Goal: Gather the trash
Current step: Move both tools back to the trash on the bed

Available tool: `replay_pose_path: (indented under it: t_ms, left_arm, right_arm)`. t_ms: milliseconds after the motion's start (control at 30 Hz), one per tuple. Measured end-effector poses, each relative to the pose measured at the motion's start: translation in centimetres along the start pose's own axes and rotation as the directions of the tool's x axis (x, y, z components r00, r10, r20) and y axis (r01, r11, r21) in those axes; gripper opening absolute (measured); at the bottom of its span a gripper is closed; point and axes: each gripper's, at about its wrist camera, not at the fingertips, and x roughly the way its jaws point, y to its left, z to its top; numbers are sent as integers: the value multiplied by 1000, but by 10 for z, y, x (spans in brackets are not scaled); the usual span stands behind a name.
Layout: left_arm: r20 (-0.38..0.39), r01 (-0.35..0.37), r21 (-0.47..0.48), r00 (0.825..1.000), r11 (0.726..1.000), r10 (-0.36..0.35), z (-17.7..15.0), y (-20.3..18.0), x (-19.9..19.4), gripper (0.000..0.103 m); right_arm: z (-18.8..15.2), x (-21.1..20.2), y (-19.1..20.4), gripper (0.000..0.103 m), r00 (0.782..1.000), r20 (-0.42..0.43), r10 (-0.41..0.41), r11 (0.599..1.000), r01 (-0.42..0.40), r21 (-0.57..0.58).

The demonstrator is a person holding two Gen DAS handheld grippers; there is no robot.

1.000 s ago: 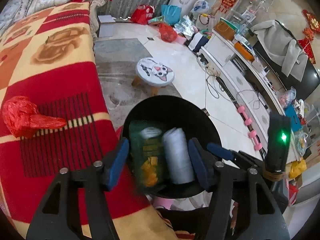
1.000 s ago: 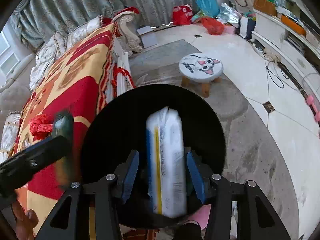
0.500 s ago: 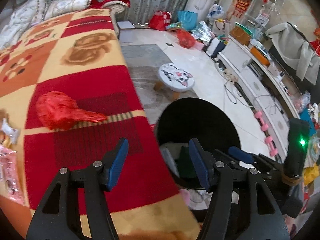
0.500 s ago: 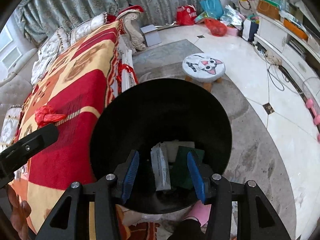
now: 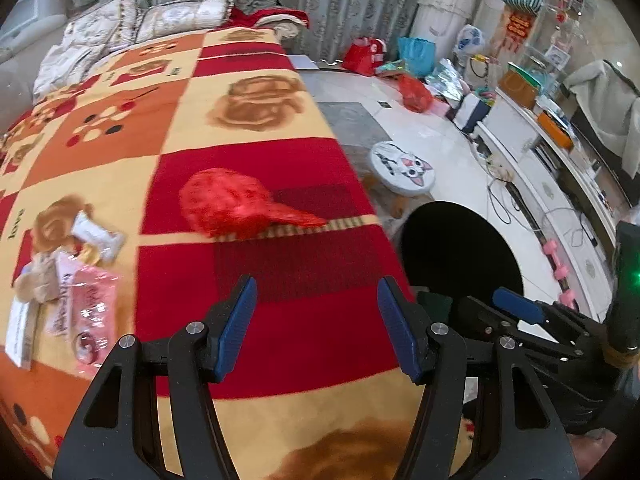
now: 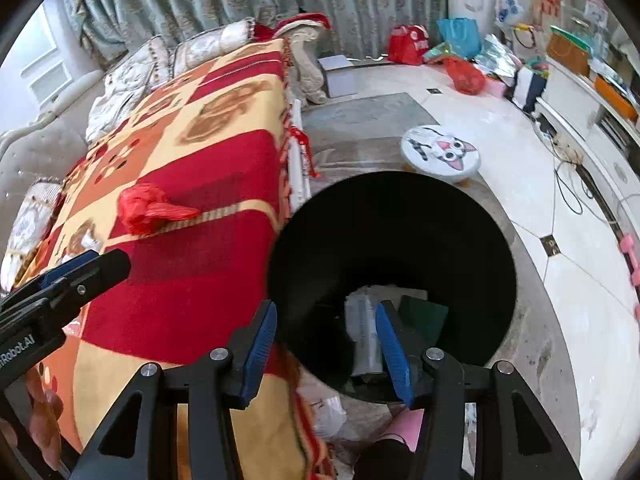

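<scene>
A crumpled red plastic bag [image 5: 236,204] lies on the red and yellow blanket [image 5: 256,92]. My left gripper [image 5: 316,320] hovers open and empty over the blanket, just short of that bag. Several wrappers [image 5: 80,272] lie on the blanket to its left. The black bin [image 6: 472,240] stands on the floor beside the blanket edge, with a white packet [image 6: 362,332] and a green packet [image 6: 424,316] at its bottom. My right gripper [image 6: 328,336] is open and empty over the bin's left rim. The red bag [image 6: 148,208] and the left gripper [image 6: 88,268] also show in the right wrist view.
A round cat-face stool [image 5: 404,166] stands on the floor beyond the bin. Bags and boxes [image 5: 412,88] crowd the far floor, and a low white cabinet [image 5: 532,148] with cables runs along the right. Cushions [image 5: 132,28] lie at the blanket's far end.
The packets that were between both grippers' jaws have dropped into the bin. Both grippers have swung left, the left one from over the bin to over the blanket.
</scene>
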Motion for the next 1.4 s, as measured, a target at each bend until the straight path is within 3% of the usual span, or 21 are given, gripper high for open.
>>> replay_pose_path:
  t_ms: [67,167,533,867,1100,1300,1367,1400]
  left_arm:
    - [4,-15,-13,1000,1000,15,-4,11,-5,62]
    - [4,-24,-39,1000,999,24,-10,28,-13,62]
    - [9,-111,-141,994,984,113,-30,109,-44,62]
    - [-2,-219,-251,974,943,225,-29,198,-58,62]
    - [-27,-242,-283,969,928,244,-17,235,-35,62]
    - [-50,-200,-294,980,935,193,-7,245,-10,61]
    - [-50,-189,-275,982,943,182,-6,243,-7,43]
    - [-60,-190,-273,982,943,180,-6,244,-6,22]
  right_arm:
    - [0,-1,10,51,1000,0,12,1000,-12,-13]
    - [-1,-4,29,70,999,10,30,998,-30,-53]
    - [-8,9,97,70,994,-34,99,982,-103,-159]
    - [-18,25,154,70,986,-87,141,953,-159,-256]
    - [-20,29,173,70,983,-107,150,942,-175,-287]
    - [-17,35,190,71,977,-124,174,933,-204,-297]
    - [-16,37,198,71,973,-130,192,929,-223,-297]
    - [-15,38,201,71,971,-133,201,926,-232,-297]
